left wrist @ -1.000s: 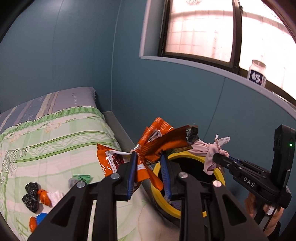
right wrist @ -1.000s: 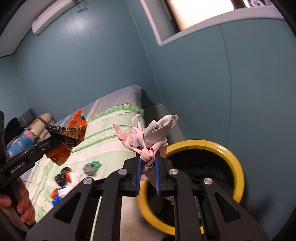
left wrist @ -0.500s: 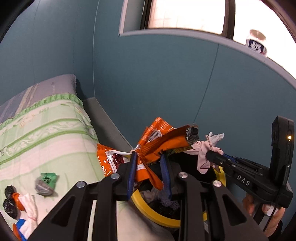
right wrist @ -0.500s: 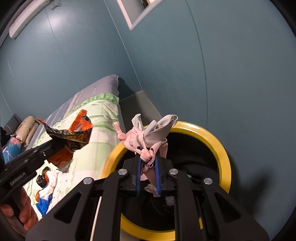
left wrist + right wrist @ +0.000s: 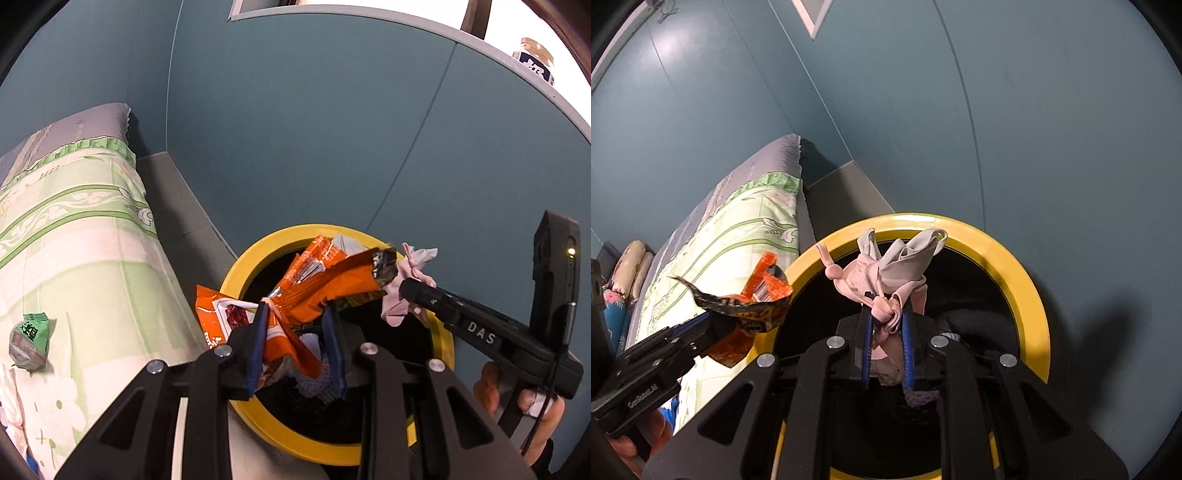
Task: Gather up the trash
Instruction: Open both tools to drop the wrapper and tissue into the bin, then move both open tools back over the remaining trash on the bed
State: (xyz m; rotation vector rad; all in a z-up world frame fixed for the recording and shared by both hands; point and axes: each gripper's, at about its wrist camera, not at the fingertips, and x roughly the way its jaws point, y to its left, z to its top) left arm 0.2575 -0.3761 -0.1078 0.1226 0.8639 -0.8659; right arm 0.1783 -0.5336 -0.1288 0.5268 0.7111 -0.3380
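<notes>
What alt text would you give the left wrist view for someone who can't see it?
The left tongs grip crumpled orange snack wrappers above a yellow-rimmed bin, while the right tongs hold a knotted pink glove over it too. A green-patterned bed on the left carries a small green packet.

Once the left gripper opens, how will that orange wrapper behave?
The orange wrapper looks thin and crinkled, so it is probably light and may flutter rather than drop straight. It spreads beyond the yellow bin rim, so it could catch there. Its glossy film might cling to the left gripper.
</notes>
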